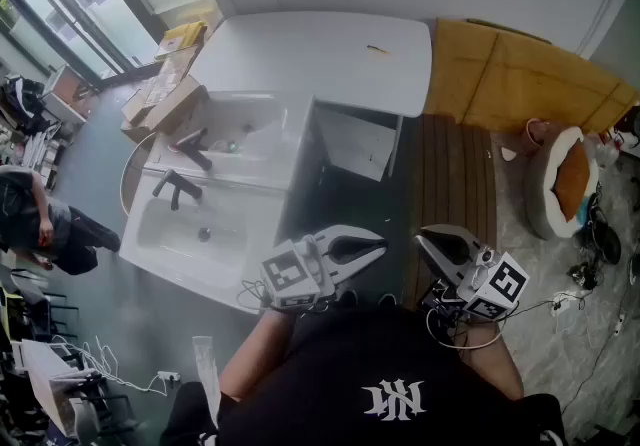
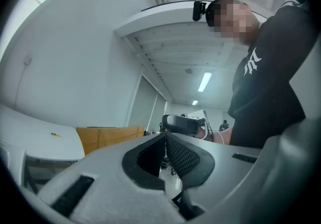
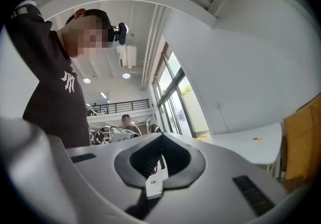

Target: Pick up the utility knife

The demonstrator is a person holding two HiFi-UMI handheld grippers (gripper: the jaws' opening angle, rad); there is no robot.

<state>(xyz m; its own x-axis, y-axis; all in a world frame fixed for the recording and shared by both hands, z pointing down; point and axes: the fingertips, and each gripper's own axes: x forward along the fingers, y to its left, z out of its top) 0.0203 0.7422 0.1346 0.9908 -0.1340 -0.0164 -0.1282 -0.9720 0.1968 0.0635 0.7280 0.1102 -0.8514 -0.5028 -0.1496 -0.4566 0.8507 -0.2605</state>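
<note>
The utility knife [image 1: 377,50] is a small yellow-orange object lying on the white table [image 1: 300,59] far ahead of me. It also shows as a tiny speck in the left gripper view [image 2: 55,134] and the right gripper view [image 3: 257,139]. My left gripper [image 1: 378,247] is held close to my body, well short of the table, with its jaws shut and nothing in them. My right gripper [image 1: 423,238] is beside it, tips facing the left one, jaws shut and empty. In their own views, the left gripper [image 2: 165,136] and right gripper [image 3: 161,140] both point level across the room.
A white sink unit [image 1: 215,204] with two basins and black taps stands left of the grippers. Cardboard boxes [image 1: 165,94] lie beyond it. Wooden panels [image 1: 520,74] and a round pet bed [image 1: 562,179] are at the right, with cables [image 1: 590,254] on the floor. A person [image 1: 40,224] sits far left.
</note>
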